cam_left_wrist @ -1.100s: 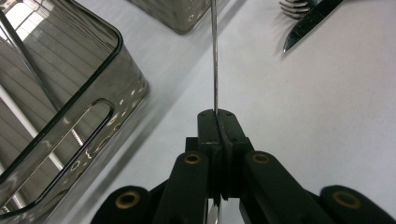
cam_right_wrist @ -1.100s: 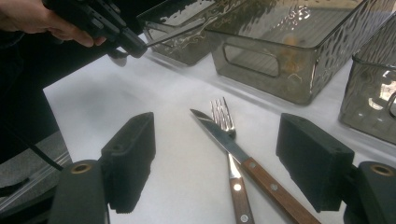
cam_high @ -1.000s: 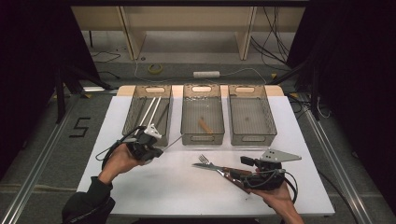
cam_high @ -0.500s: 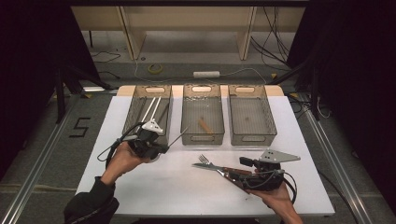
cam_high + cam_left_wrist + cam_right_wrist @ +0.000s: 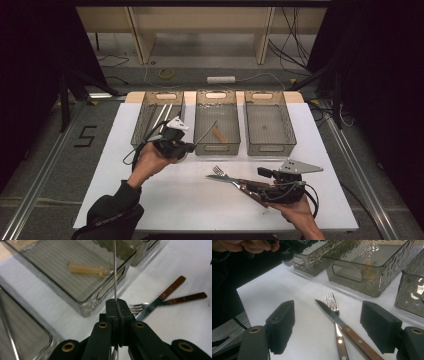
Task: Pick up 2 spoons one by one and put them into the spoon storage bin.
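My left gripper (image 5: pixel 192 146) is shut on a thin metal rod (image 5: pixel 206 132), held above the table at the front left corner of the middle bin (image 5: pixel 215 148). In the left gripper view the rod (image 5: pixel 115 270) rises straight from the closed jaws (image 5: pixel 116 305) over that bin's near wall. A beige wooden piece (image 5: pixel 87 269) lies in the bin. My right gripper (image 5: pixel 255 181) rests open near the table's front right. Between its jaws (image 5: pixel 330 322) lie a wooden-handled knife (image 5: pixel 337 320) and a fork (image 5: pixel 332 302), crossed; neither pad touches them.
Three clear plastic bins stand in a row at the back of the white table (image 5: pixel 150 200). The left bin (image 5: pixel 144 120) holds a few thin metal rods. The right bin (image 5: pixel 270 146) stands beyond the right gripper. The table's front edge is close to both hands.
The left hand has risen and shifted right toward the middle bin, carrying the rod. The right gripper, knife and fork have stayed where they were.
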`<state>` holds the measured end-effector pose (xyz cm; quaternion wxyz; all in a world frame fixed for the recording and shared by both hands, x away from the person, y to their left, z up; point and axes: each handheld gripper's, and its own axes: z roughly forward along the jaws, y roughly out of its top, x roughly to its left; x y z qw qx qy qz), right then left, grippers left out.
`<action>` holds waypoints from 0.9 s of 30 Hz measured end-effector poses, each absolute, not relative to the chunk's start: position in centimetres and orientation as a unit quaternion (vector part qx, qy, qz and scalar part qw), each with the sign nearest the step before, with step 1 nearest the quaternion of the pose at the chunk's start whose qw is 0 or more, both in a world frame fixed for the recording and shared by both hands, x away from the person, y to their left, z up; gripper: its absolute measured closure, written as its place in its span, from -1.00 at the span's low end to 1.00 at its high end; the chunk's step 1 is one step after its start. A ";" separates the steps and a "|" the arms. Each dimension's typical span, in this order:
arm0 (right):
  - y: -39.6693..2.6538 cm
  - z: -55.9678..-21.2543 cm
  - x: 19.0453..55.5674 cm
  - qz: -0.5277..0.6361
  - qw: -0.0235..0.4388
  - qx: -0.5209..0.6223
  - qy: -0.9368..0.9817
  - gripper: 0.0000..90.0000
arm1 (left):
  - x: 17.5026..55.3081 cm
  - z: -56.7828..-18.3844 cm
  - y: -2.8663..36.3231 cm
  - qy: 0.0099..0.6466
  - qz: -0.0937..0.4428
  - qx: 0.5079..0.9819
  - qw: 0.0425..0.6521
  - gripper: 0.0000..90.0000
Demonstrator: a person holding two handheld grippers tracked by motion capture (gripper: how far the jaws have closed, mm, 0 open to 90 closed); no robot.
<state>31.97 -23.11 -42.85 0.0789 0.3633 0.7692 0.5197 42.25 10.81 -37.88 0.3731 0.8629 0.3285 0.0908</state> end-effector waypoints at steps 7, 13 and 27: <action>-23.1 -42.8 31.8 0.520 0.080 0.361 0.770 -0.36 | 43.8 -37.2 9.1 0.338 0.094 0.855 0.383 0.98; -23.1 -42.8 31.8 0.520 0.079 0.360 0.770 -0.35 | 45.4 -37.1 8.4 0.352 0.098 0.849 0.382 0.98; -23.0 -42.8 31.7 0.519 0.076 0.355 0.774 -0.36 | 48.9 -37.1 7.6 0.389 0.102 0.821 0.405 0.98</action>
